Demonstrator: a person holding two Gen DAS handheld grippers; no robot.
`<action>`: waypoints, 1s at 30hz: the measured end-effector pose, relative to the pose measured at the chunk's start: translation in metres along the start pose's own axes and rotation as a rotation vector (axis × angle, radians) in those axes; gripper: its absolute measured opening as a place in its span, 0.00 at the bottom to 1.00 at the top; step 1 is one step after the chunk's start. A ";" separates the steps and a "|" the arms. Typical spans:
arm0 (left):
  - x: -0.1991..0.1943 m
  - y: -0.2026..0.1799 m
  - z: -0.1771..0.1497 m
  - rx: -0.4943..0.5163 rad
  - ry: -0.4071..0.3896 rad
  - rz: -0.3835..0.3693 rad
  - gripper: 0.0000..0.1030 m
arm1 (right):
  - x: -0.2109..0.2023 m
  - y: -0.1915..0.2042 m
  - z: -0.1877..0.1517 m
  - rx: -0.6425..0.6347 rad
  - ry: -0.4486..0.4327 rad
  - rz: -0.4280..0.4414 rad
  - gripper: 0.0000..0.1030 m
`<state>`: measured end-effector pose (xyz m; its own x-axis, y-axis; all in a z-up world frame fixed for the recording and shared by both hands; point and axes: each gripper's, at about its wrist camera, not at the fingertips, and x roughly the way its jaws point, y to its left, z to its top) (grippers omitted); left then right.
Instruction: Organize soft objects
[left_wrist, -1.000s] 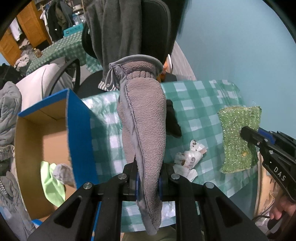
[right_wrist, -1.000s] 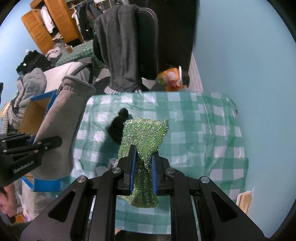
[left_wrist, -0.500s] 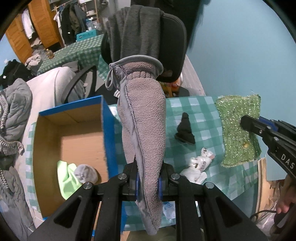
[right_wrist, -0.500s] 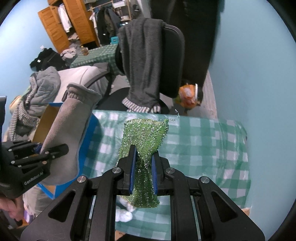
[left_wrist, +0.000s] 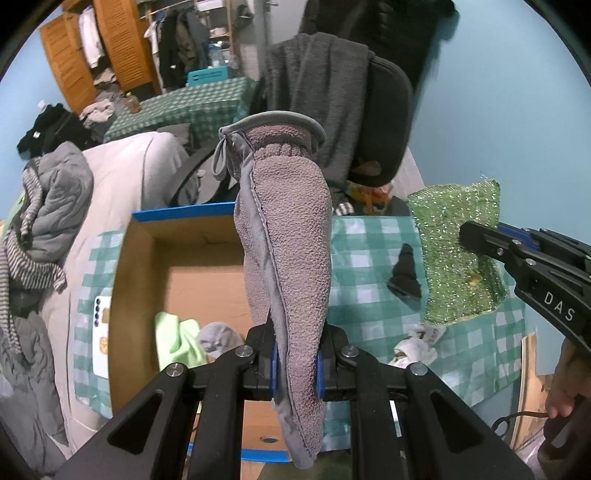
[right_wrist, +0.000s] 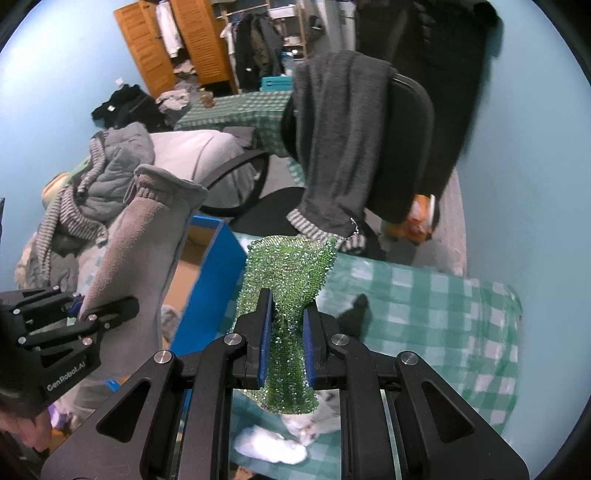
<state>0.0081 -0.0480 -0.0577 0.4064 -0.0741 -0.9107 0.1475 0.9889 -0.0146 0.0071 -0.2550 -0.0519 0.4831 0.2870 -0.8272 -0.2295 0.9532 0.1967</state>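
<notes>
1. here the left gripper (left_wrist: 295, 363) is clamped on a grey fleece glove (left_wrist: 286, 236), which hangs over the open cardboard box (left_wrist: 140, 258) at the left end of the checked table (left_wrist: 369, 240), likely so it can drop in beside the lime cloth (left_wrist: 177, 338).
2. the right gripper (right_wrist: 287, 345) is closed tight on a sparkly green cloth (right_wrist: 291, 273), held over the table just right of the box.
3. both grippers point steeply down, side by side.

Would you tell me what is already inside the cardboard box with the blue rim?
Inside the cardboard box lie a light green cloth and a small grey fabric bundle on the bare floor. The hanging grey fleece mitten, held by the left gripper, covers the box's right side.
</notes>
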 end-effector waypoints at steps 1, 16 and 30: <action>-0.001 0.004 -0.001 -0.009 0.000 0.005 0.14 | 0.001 0.004 0.001 -0.007 -0.001 0.007 0.13; -0.005 0.070 -0.019 -0.127 0.012 0.071 0.14 | 0.032 0.077 0.022 -0.121 0.022 0.104 0.13; 0.016 0.114 -0.037 -0.164 0.056 0.115 0.14 | 0.075 0.129 0.025 -0.170 0.099 0.163 0.13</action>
<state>-0.0022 0.0686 -0.0890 0.3605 0.0435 -0.9318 -0.0474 0.9985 0.0283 0.0349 -0.1083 -0.0752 0.3447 0.4165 -0.8412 -0.4400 0.8633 0.2472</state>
